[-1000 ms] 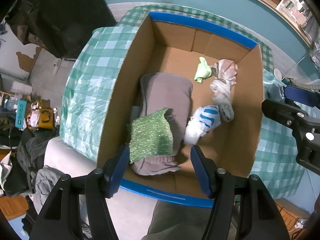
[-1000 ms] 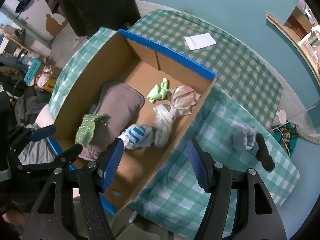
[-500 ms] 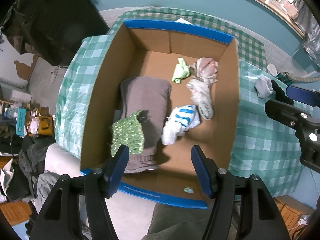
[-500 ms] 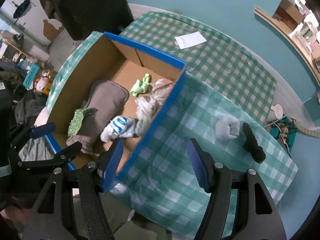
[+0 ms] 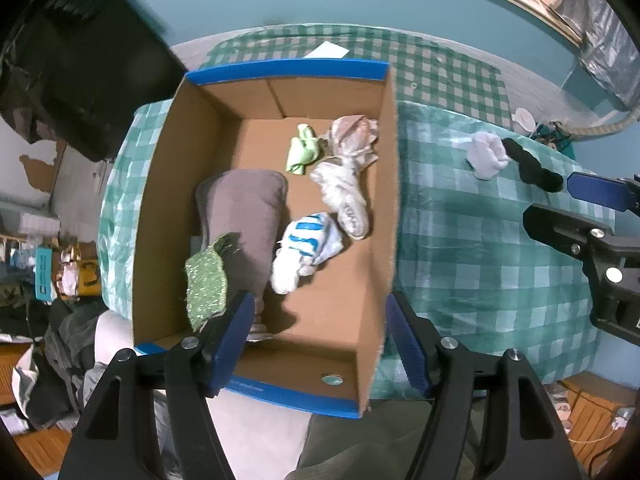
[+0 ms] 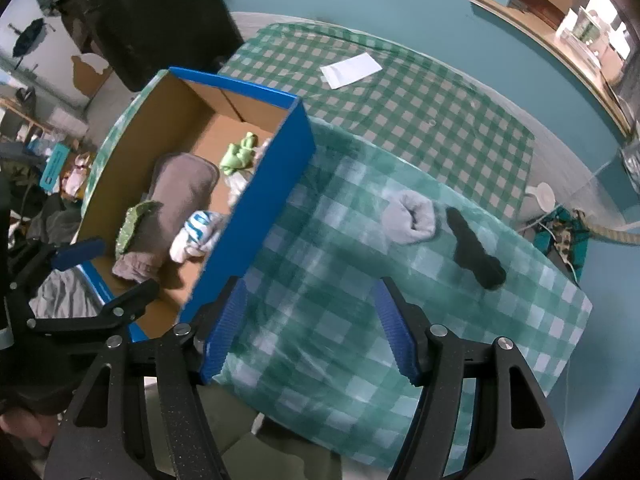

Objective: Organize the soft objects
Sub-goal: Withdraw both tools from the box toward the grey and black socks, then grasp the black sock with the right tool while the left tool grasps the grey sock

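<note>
A bench draped in green-and-white checked cloth [image 6: 400, 120] carries an open blue-edged cardboard box [image 6: 256, 208] left of the right hand-held gripper [image 6: 310, 326]; ahead lie a rolled grey sock [image 6: 410, 218] beside a black sock [image 6: 474, 254]; farther off, white paper [image 6: 351, 70].

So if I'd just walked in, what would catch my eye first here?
Probably the big cardboard box with bright blue edging, sitting on the green checked tablecloth and holding a jumble of soft things: a grey cushion, a sparkly green cloth and a blue-striped white sock. Next, the pale grey sock bundle and black sock lying outside the box on the cloth, beyond the open right gripper.
</note>
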`<action>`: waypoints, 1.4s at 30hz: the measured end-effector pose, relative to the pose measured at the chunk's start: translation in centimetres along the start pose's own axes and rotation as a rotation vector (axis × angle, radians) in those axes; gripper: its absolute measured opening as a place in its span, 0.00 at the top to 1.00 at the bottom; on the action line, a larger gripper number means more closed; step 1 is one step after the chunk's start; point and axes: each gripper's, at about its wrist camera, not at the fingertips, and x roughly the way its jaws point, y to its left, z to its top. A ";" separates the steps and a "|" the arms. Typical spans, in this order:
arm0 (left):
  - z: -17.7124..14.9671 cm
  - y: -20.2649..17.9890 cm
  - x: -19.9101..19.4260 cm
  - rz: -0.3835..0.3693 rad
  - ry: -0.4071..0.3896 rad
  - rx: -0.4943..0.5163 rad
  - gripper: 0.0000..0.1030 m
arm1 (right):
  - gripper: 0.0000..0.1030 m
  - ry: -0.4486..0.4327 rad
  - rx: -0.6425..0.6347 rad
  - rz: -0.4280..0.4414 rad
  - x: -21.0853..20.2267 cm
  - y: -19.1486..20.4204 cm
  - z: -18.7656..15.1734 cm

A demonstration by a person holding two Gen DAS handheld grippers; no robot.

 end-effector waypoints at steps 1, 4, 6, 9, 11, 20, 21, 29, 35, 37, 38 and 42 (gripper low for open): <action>0.0 -0.3 0.0 0.000 0.000 0.006 0.33 | 0.33 -0.002 0.005 -0.002 -0.1 -0.4 -0.3; 0.1 -1.4 -0.2 0.001 -0.003 0.026 0.33 | 0.32 -0.003 0.016 -0.005 -0.3 -1.3 -0.8; 0.2 -2.2 -0.3 -0.001 -0.004 0.038 0.32 | 0.32 -0.004 0.023 -0.009 -0.5 -2.0 -1.2; 0.4 -3.4 -0.4 -0.006 -0.005 0.057 0.32 | 0.32 -0.005 0.038 -0.014 -0.8 -3.2 -1.8; 0.5 -4.1 -0.5 -0.008 -0.009 0.072 0.32 | 0.32 -0.006 0.048 -0.017 -1.0 -3.8 -2.1; 1.3 -8.2 -0.9 -0.006 -0.036 0.173 0.27 | 0.32 -0.012 0.092 -0.049 -1.4 -7.8 -3.5; 1.5 -8.6 -0.7 -0.009 -0.033 0.183 0.27 | 0.32 -0.011 0.098 -0.052 -1.4 -8.4 -3.7; 2.8 -10.8 0.6 -0.026 -0.018 0.230 0.26 | 0.32 -0.003 0.129 -0.072 -0.7 -12.4 -4.0; 4.0 -11.8 2.2 -0.029 0.012 0.244 0.26 | 0.32 0.003 0.122 -0.073 0.3 -14.6 -3.6; 4.4 -12.1 2.6 -0.025 0.011 0.258 0.26 | 0.32 0.005 0.112 -0.072 0.7 -15.1 -3.4; 4.6 -12.3 2.7 -0.024 0.009 0.264 0.26 | 0.32 0.007 0.107 -0.073 1.0 -15.3 -3.2; 5.8 -12.9 3.6 -0.030 0.010 0.279 0.25 | 0.32 0.019 0.077 -0.069 2.3 -16.0 -2.5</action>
